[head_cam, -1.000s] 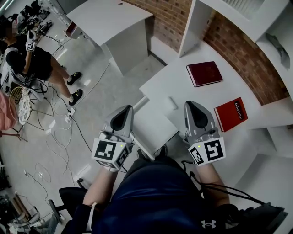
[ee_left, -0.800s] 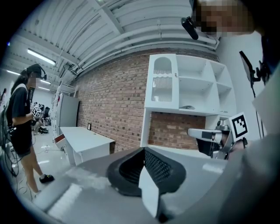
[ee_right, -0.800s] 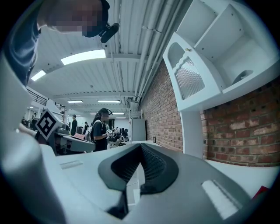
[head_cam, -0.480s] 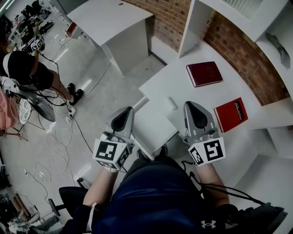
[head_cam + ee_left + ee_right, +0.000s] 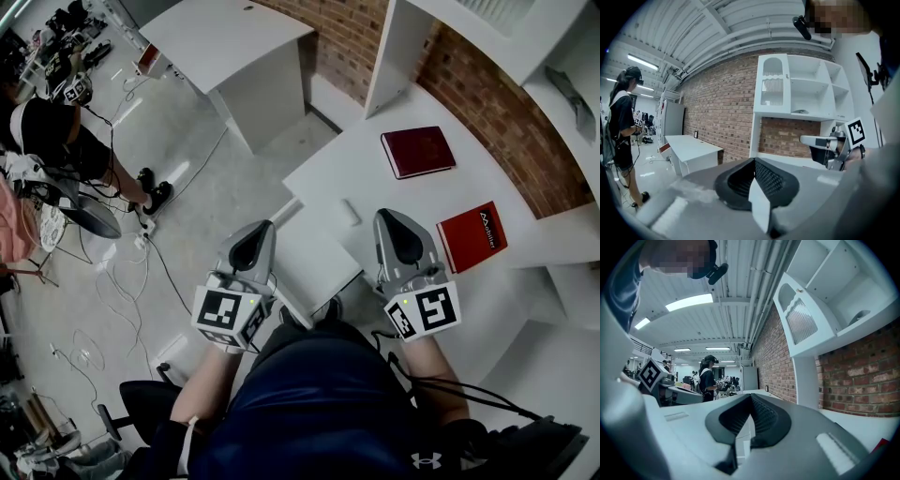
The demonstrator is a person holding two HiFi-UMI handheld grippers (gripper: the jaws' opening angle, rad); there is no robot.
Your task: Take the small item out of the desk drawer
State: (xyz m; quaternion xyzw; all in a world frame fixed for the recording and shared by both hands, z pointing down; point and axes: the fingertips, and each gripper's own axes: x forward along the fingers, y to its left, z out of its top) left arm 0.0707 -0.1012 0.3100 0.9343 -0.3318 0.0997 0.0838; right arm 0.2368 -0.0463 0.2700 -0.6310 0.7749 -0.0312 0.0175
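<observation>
Desk [image 5: 375, 192] holds two red books [image 5: 418, 151] against brick wall [image 5: 478, 103].

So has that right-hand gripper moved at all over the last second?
No. The right gripper sits in the same spot just left of the red book, as before.

A dark red book [image 5: 418, 151] lies near the brick wall [image 5: 487, 103], and a brighter red book [image 5: 472, 236] lies beside the wall too. White shelves [image 5: 394, 56] stand against it. A white table [image 5: 225, 42] abuts the wall. Well away from it, a person [image 5: 66, 131] stands among cables [image 5: 117, 277].
</observation>
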